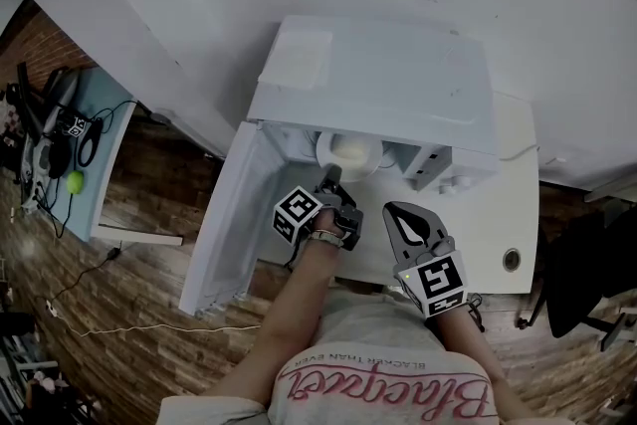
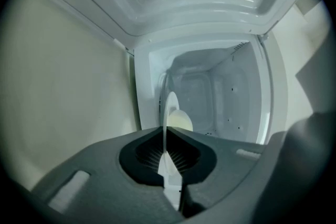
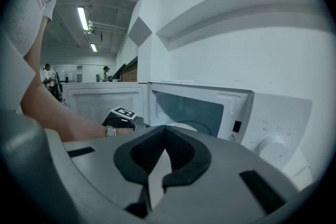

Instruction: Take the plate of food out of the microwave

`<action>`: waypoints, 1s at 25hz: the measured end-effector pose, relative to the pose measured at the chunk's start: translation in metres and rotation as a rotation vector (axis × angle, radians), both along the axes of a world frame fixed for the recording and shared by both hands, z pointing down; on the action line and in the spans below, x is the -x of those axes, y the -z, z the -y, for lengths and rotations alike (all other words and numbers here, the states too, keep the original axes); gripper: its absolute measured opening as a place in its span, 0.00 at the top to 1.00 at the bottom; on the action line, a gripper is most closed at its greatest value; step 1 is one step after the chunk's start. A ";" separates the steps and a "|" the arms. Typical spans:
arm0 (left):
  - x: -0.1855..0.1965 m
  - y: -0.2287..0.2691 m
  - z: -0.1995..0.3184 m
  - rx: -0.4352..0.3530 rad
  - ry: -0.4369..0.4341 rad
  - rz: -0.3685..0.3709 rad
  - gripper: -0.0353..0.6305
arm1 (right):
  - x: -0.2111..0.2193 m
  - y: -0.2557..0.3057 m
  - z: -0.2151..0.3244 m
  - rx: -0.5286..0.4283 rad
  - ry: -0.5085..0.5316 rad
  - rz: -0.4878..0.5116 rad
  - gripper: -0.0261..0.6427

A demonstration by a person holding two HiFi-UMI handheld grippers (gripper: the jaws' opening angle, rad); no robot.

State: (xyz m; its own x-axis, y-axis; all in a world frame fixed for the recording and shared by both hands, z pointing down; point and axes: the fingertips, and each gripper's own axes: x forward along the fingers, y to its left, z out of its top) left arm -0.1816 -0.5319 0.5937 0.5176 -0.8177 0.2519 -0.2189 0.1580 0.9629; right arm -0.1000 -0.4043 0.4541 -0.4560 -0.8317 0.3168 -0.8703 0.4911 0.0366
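Left tongs (image 2: 166, 131) clenched on plate (image 1: 350, 154) rim, which stands edge-on between the jaws. Plate sits ahead, inside open microwave (image 1: 388, 80). Right tongs (image 3: 165, 128) shut, empty, beside left tongs, outside cavity.

The person is wearing a pale short-sleeved T-shirt (image 1: 388, 383) bearing pink cursive lettering, and a light band (image 1: 324, 237) around the left wrist. The grey plastic left gripper (image 1: 332, 178) and the matching right gripper (image 1: 390, 210) are each showing black ribbed pads (image 3: 184, 152) lining the jaws and a cube (image 1: 441, 281) of black-and-white square markers.
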 end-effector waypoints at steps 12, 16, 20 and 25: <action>0.004 0.002 -0.008 -0.014 -0.015 -0.007 0.93 | 0.011 -0.003 -0.003 0.001 0.043 -0.022 0.95; 0.007 0.004 -0.013 -0.019 -0.016 -0.006 0.93 | 0.015 -0.005 -0.007 0.005 0.058 -0.025 0.95; 0.011 0.008 -0.020 -0.031 -0.010 -0.006 0.93 | 0.019 -0.005 -0.012 -0.001 0.074 -0.024 0.95; 0.016 0.010 -0.029 -0.033 0.003 -0.005 0.93 | 0.024 -0.007 -0.020 0.009 0.096 -0.016 0.95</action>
